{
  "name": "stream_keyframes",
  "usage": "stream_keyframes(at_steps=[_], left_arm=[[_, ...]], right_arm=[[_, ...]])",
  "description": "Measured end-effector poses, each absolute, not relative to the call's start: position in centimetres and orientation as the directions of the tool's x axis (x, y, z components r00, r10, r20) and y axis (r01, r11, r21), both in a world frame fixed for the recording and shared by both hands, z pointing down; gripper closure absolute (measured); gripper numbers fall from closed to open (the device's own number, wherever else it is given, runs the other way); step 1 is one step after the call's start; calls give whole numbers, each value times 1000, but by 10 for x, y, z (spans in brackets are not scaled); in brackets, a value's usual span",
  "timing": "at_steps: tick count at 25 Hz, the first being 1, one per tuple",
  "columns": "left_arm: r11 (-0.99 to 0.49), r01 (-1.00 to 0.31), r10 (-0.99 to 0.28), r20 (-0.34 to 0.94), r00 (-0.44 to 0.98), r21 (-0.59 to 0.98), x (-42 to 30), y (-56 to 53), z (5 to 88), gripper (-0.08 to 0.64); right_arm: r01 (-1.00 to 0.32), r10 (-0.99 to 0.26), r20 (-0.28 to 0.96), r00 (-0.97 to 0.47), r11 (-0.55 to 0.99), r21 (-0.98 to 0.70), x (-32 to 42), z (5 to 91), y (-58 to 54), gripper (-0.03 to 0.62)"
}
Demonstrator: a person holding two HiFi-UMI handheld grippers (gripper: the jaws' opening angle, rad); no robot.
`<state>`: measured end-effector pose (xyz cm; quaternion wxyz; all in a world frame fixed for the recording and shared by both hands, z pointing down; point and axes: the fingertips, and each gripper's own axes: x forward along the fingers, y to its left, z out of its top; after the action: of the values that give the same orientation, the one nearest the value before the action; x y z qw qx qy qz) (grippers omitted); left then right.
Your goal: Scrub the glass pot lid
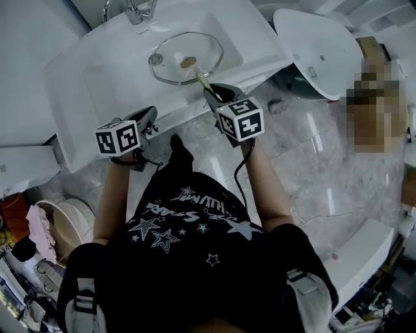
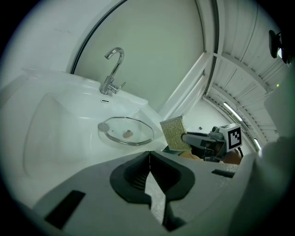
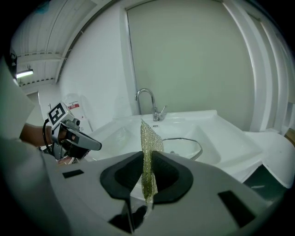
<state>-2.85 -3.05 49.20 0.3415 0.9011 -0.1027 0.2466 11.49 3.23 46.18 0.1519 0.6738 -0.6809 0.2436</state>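
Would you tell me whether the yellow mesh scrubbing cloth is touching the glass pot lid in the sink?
Apart. The left gripper view shows white sink between the yellow mesh scrubbing cloth and the glass pot lid.

Black shirt [image 1: 195, 221]: white lettering among stars, upside down, illegible. Nothing else readable.

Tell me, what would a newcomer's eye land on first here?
A clear glass pot lid lying in the white sink below the tap stands out first. Next comes the yellow-green scrub pad, pinched upright in the right tool close by the lid's near rim. The left tool is shut on nothing, at the sink's front edge.
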Motion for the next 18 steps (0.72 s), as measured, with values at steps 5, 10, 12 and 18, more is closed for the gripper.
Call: stream_keyframes(at_steps=[5,10,12,18], left_arm=[[-750,-346,-16,508,861,563,-49,-1,489,551],[-759,-341,-19,505,863,554,-68,25,486,551],[-760,-341,-23,502,864,553,-77,35,486,551],[-750,-357,-37,503,863,557,-101,63,487,551]], right_arm=[[-989,-847,530,-51,-33,-147,91,462,65,529],[-986,-843,534,-59,-35,-164,68,466,95,529],[-985,-841,537,-66,-31,-170,57,468,107,529],[-983,-839,537,-87,-15,-182,33,470,133,529]])
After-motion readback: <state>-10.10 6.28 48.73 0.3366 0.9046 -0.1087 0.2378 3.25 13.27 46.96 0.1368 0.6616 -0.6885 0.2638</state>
